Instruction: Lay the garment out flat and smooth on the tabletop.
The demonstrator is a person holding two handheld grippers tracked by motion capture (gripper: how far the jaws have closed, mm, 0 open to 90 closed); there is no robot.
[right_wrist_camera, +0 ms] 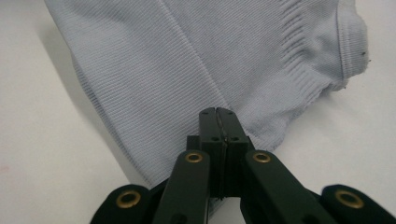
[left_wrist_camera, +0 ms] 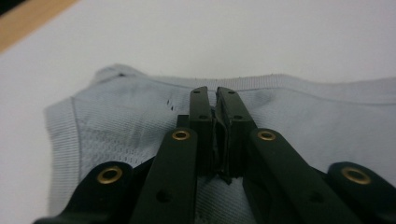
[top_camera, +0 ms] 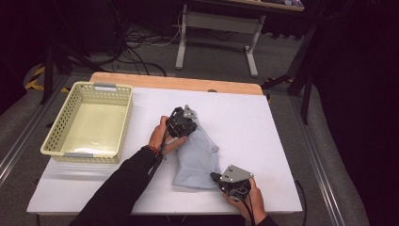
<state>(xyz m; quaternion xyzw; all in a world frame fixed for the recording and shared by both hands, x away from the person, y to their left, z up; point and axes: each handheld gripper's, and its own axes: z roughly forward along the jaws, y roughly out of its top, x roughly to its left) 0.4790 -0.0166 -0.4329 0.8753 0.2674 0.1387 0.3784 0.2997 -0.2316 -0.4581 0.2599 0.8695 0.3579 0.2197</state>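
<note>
Nearest the person, the right gripper (top_camera: 217, 178) sits at the bottom edge of the light blue garment (top_camera: 197, 157), which lies partly folded on the white table (top_camera: 244, 122) between the 2 grippers; in the right gripper view its jaws stand pressed together with no gap, over the ribbed fabric (right_wrist_camera: 196, 60), and I cannot tell for certain whether a layer is caught between the tips or they merely rest on top. If it is only resting, any pull from the far end would likely drag that hem out from under it and the fold would skew.

Farther up, the left gripper (left_wrist_camera: 216, 100) is at the garment's far end, near the banded edge (left_wrist_camera: 280, 83); its jaws are almost fully together, leaving a thin slit, and seem to pinch a small ridge of cloth. The bite looks shallow, so a quick lift could let the fabric slip free; or it may hold just 1 layer, and the layers would then separate instead of moving as a whole.

Beyond, at the table's left, the pale yellow basket (top_camera: 70, 117) stands well apart; a loosely held garment carried that way could sag, snag on the rim or drop short.
</note>
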